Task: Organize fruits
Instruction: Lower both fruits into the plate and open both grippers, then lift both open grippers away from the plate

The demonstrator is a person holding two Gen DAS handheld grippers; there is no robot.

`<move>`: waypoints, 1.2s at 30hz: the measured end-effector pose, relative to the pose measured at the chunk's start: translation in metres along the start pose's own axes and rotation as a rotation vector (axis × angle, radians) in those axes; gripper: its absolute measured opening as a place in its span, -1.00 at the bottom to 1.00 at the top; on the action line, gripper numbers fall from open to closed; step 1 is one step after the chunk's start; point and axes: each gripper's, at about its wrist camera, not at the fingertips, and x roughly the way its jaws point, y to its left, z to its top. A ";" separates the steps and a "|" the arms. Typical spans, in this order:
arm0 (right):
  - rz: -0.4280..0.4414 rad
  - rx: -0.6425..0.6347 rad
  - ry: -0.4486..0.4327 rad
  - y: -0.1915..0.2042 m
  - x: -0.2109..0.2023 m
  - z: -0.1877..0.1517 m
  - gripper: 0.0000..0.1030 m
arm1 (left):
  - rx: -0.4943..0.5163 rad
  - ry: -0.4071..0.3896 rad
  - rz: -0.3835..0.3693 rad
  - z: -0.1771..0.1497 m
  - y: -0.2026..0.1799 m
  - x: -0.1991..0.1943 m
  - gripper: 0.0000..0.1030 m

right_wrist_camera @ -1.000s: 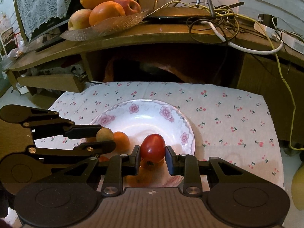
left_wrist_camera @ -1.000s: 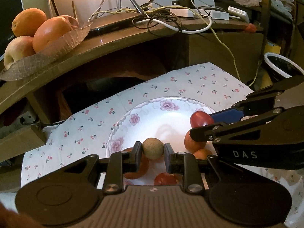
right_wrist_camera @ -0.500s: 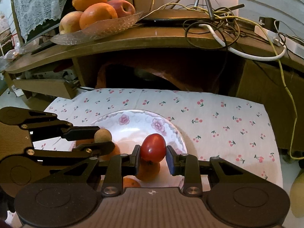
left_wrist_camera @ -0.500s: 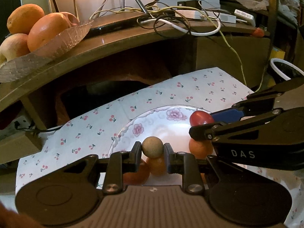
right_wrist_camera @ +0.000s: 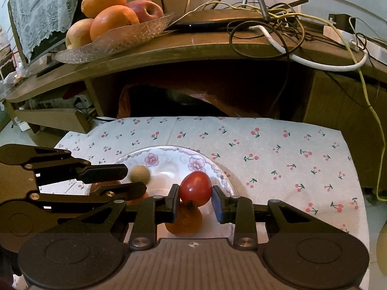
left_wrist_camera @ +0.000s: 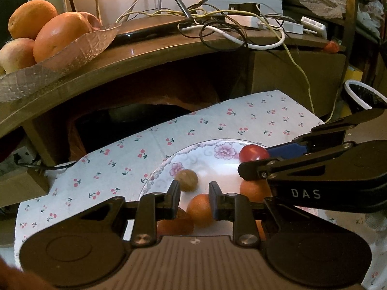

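A floral white plate (left_wrist_camera: pixel 205 146) (right_wrist_camera: pixel 169 152) lies on the cherry-print cloth and holds several small orange fruits (left_wrist_camera: pixel 200 209) (right_wrist_camera: pixel 185 221). My left gripper (left_wrist_camera: pixel 194 189) (right_wrist_camera: pixel 135 178) is open above the plate. A small round brown fruit (left_wrist_camera: pixel 186 180) (right_wrist_camera: pixel 139 174) is free of its fingers, just past the left fingertip, blurred. My right gripper (right_wrist_camera: pixel 195 193) (left_wrist_camera: pixel 251 157) holds a red tomato (right_wrist_camera: pixel 195 188) (left_wrist_camera: pixel 253 153) between its fingers over the plate's right part.
A wooden shelf (right_wrist_camera: pixel 193 46) overhangs the cloth behind the plate. On it a glass dish (right_wrist_camera: pixel 116 41) holds oranges and apples, next to tangled cables (right_wrist_camera: pixel 278 19). A dark opening lies under the shelf. A white-rimmed bin (left_wrist_camera: pixel 362 94) stands at the right.
My left gripper has opened and let go of the brown fruit, which now drops toward the plate. Both grippers have drawn back. The right gripper still holds the tomato.
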 end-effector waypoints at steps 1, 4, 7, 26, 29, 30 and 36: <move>-0.001 0.000 0.000 0.000 0.000 0.000 -0.34 | 0.000 0.000 0.000 0.000 0.000 0.000 -0.41; 0.000 0.003 -0.001 -0.001 0.000 0.000 -0.34 | -0.002 0.000 0.002 0.000 0.000 0.000 -0.41; 0.004 0.006 0.000 -0.001 0.000 0.000 -0.34 | -0.005 0.002 0.001 0.000 0.001 0.000 -0.40; 0.010 0.018 -0.021 0.013 -0.028 0.002 -0.20 | -0.058 -0.028 0.048 -0.007 0.001 -0.047 -0.24; -0.006 0.031 -0.017 0.018 -0.041 -0.004 -0.19 | -0.069 -0.021 0.051 -0.014 -0.005 -0.058 -0.19; -0.007 0.035 -0.016 0.019 -0.046 -0.007 -0.18 | -0.072 -0.018 0.050 -0.018 -0.007 -0.062 -0.14; -0.031 0.053 -0.013 0.031 -0.072 -0.029 -0.15 | -0.088 0.021 0.056 -0.042 -0.023 -0.081 -0.08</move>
